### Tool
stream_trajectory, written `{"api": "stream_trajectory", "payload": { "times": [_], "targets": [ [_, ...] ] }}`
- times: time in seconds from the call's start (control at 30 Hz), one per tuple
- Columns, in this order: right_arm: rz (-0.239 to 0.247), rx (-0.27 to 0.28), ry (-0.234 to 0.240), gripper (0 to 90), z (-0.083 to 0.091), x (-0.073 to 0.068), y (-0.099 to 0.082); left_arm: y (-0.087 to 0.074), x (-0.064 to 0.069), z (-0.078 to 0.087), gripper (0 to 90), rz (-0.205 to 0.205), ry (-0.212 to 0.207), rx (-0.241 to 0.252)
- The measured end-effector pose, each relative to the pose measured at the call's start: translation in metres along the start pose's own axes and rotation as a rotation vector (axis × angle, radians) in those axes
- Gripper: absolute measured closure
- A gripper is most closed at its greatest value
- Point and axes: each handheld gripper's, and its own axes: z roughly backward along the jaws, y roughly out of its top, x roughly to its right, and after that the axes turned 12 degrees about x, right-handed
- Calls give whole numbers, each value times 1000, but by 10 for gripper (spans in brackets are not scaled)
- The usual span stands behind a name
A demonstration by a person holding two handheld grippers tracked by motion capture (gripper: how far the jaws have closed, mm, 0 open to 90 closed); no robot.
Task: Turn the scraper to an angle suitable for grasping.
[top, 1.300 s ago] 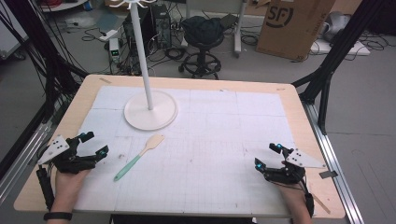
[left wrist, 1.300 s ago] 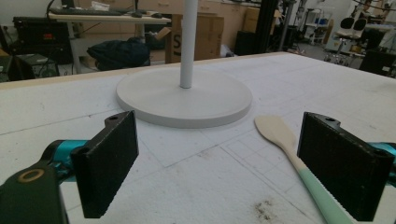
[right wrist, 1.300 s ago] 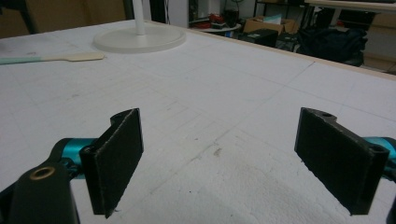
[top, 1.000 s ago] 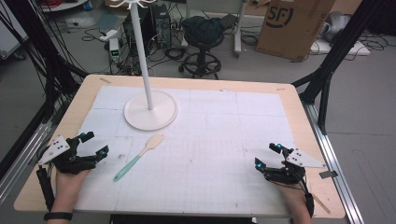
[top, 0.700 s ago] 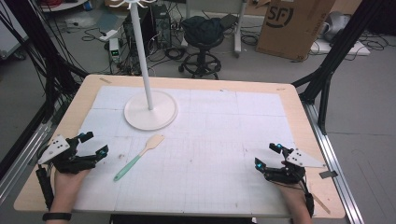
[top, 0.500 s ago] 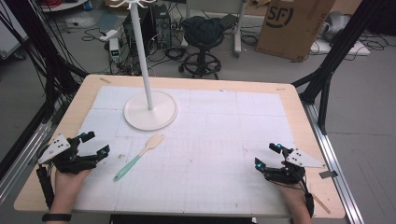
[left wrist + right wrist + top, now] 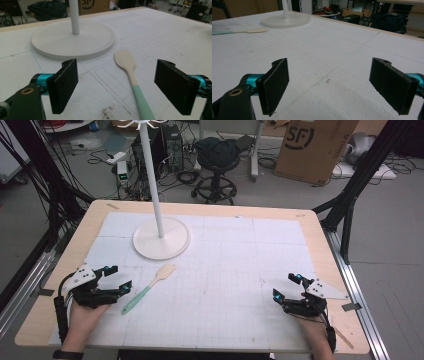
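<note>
A white gridded mat covered the table point(image 7: 65, 270), with cables and a cardboard box on the floor beyond. The spatula point(image 7: 149, 285) lay flat just in front of the white stand base point(image 7: 161, 238), mint handle toward the person. The left gripper point(image 7: 118, 279) had edged in toward that handle since a second earlier, jaws wide but just starting to close, the spatula apparently not quite between them. That read as the pickup approach. The right gripper point(image 7: 285, 286) waited open, well apart from the spatula.
</note>
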Motion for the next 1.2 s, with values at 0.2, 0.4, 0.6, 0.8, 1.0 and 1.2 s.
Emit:
{"api": "stream_trajectory", "payload": {
  "times": [0.2,0.4,0.6,0.8,1.0,1.2],
  "targets": [
    [-5,-3,-4,153,-1,0,0,-1,12,-17,263,-2,-17,-63],
    [-5,-3,-4,154,-1,0,0,-2,22,-34,326,-37,-15,-119],
    [-9,-6,-5,155,-1,0,0,-5,32,-50,424,-51,6,-217],
    [-7,-10,-6,156,-1,0,0,-7,36,-58,522,-58,12,-277],
    [-3,-13,-9,159,-1,0,0,-11,41,-68,630,-91,24,-355],
    [-6,-19,-9,163,-2,-1,0,-10,42,-69,689,-73,29,-360]
  ]
}}
